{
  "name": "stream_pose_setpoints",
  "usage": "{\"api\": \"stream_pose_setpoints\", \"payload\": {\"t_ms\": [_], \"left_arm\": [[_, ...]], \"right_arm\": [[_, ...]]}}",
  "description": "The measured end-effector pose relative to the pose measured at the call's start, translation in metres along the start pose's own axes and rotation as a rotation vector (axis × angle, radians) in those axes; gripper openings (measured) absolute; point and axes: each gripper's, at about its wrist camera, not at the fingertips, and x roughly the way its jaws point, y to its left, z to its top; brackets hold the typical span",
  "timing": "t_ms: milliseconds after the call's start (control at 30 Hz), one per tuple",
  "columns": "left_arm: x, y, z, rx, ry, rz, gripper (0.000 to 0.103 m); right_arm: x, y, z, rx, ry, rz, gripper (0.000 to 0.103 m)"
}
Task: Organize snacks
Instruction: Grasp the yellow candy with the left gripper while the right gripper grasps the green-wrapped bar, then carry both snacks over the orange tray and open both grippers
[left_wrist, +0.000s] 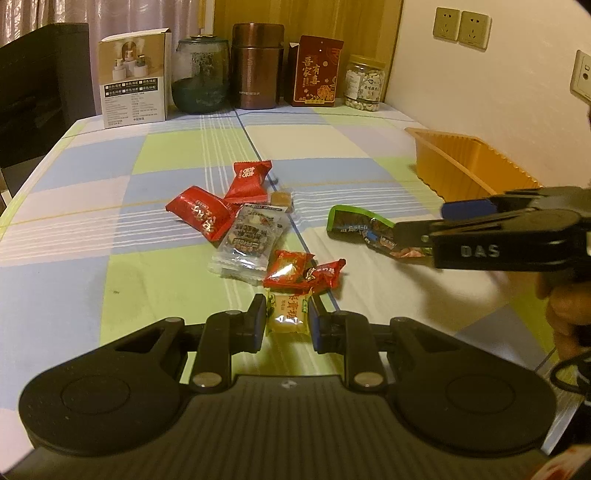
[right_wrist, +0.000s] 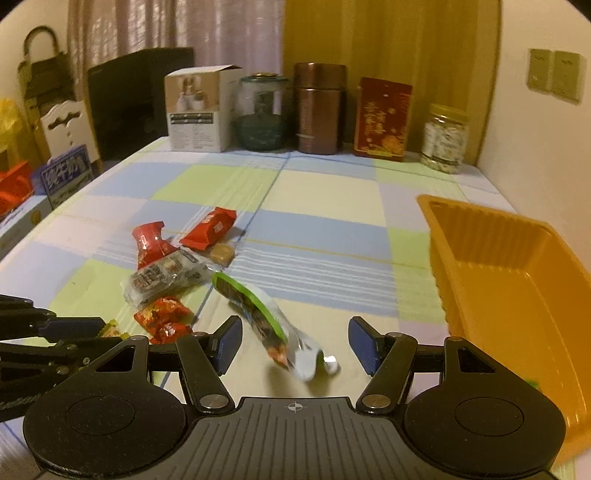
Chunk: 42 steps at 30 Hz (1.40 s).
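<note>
Right up front, the left gripper (left_wrist: 287, 320) is clamped on a yellow candy (left_wrist: 287, 314), its pads pressing the wrapper from both sides, low over the checked cloth (left_wrist: 110, 236). Just beyond that candy lie two small red packs (left_wrist: 303, 274) touching each other, then a clear pack (left_wrist: 249, 242), and past it a bigger red pack (left_wrist: 201, 215) with another red one (left_wrist: 248, 180) behind; a tiny brown sweet (left_wrist: 281, 199) sits just beside that far red one. Over on the right side, the right gripper (right_wrist: 293, 345) stands with its jaws apart, blue pads clear of everything, and a green-edged packet (right_wrist: 258, 317) lies on the cloth between them, its crumpled white end nearest the camera, touching neither pad as far as can be seen. From the left view that same gripper reaches in from the right edge, a hand (left_wrist: 565, 306) behind it. The orange tray (right_wrist: 517, 288) sits to the right of the packet, near the wall; something green just peeks at its near corner, too little to make out. Along the back stand a white box (left_wrist: 135, 77), a glass jar (left_wrist: 201, 75), a brown canister (left_wrist: 256, 66), a red box (left_wrist: 318, 72) and a nut jar (left_wrist: 365, 83).
</note>
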Motion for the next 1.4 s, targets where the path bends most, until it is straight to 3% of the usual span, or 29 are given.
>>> {"api": "stream_pose_setpoints", "payload": {"t_ms": [233, 633, 933, 1400], "left_arm": [[0.001, 0.004, 0.000, -0.014, 0.004, -0.003, 0.022], [0.000, 0.004, 0.000, -0.018, 0.008, -0.009, 0.022], [-0.019, -0.001, 0.002, -0.007, -0.007, -0.006, 0.022], [-0.066, -0.035, 0.006, 0.016, -0.040, -0.029, 0.022]], "right_arm": [[0.024, 0.008, 0.002, -0.086, 0.038, 0.031, 0.063], [0.035, 0.017, -0.003, -0.175, 0.082, 0.005, 0.026], [0.001, 0.017, -0.010, -0.071, 0.072, -0.004, 0.024], [-0.090, -0.001, -0.017, 0.163, 0.026, -0.017, 0.024]]}}
